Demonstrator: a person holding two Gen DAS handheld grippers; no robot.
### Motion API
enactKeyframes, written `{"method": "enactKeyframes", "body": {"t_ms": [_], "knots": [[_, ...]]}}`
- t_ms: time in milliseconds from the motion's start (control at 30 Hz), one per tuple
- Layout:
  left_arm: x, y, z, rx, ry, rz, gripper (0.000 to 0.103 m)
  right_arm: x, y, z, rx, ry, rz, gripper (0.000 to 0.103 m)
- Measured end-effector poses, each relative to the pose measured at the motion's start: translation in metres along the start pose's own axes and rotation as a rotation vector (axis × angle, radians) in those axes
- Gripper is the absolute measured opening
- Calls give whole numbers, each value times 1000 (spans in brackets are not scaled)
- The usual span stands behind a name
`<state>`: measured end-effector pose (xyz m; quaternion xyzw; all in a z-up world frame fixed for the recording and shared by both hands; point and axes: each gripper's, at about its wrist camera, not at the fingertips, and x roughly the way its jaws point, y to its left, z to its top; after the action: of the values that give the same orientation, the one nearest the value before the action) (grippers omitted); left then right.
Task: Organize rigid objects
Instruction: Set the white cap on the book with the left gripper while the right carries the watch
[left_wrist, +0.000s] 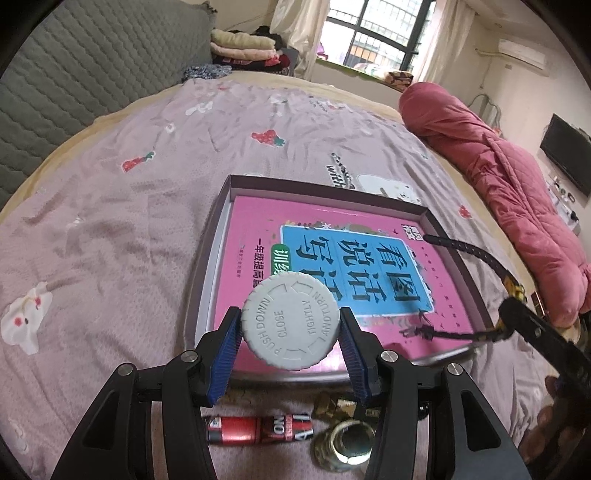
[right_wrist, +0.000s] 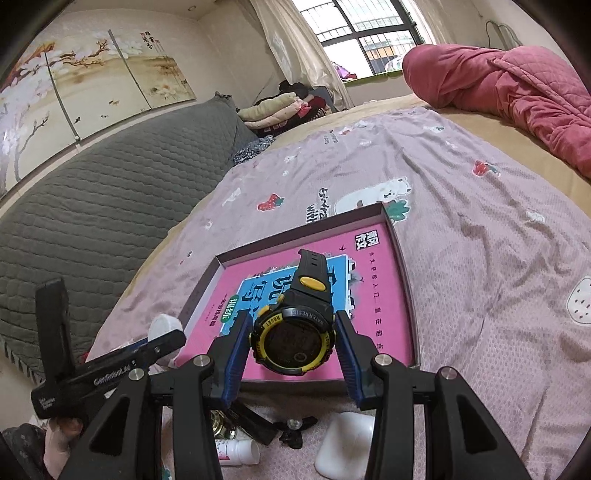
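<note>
My left gripper (left_wrist: 290, 328) is shut on a grey child-proof bottle cap (left_wrist: 291, 320), held over the near edge of a shallow box (left_wrist: 207, 273) with a pink book (left_wrist: 251, 225) lying in it. My right gripper (right_wrist: 291, 334) is shut on a black and yellow digital watch (right_wrist: 293, 332), its strap reaching out over the same box (right_wrist: 400, 258) and book (right_wrist: 391, 295). The watch strap (left_wrist: 458, 251) and right gripper show at the right of the left wrist view. The left gripper with the cap (right_wrist: 164, 326) shows at the left of the right wrist view.
Near the box's front edge on the pink bedspread (left_wrist: 110, 221) lie a red battery (left_wrist: 258, 428), brass fittings (left_wrist: 343, 439), a white case (right_wrist: 343, 446), a small white bottle (right_wrist: 240, 452) and a black propeller-like part (right_wrist: 295, 430). A red quilt (left_wrist: 498, 177) lies at the right, a grey headboard (right_wrist: 110, 206) at the left.
</note>
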<state>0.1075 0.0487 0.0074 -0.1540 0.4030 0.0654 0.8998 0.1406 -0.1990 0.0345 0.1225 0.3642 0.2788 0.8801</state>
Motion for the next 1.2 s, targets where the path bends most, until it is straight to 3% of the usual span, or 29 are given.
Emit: {"method": "enactKeyframes", "body": {"t_ms": [867,1200], "knots": [[41,16,-4,-35,78,-1,53,32,-17,-12,78,101,-28,45],[42,10,-9,15,53,38,54,39,-18,-10,64,126,-86,45]]}}
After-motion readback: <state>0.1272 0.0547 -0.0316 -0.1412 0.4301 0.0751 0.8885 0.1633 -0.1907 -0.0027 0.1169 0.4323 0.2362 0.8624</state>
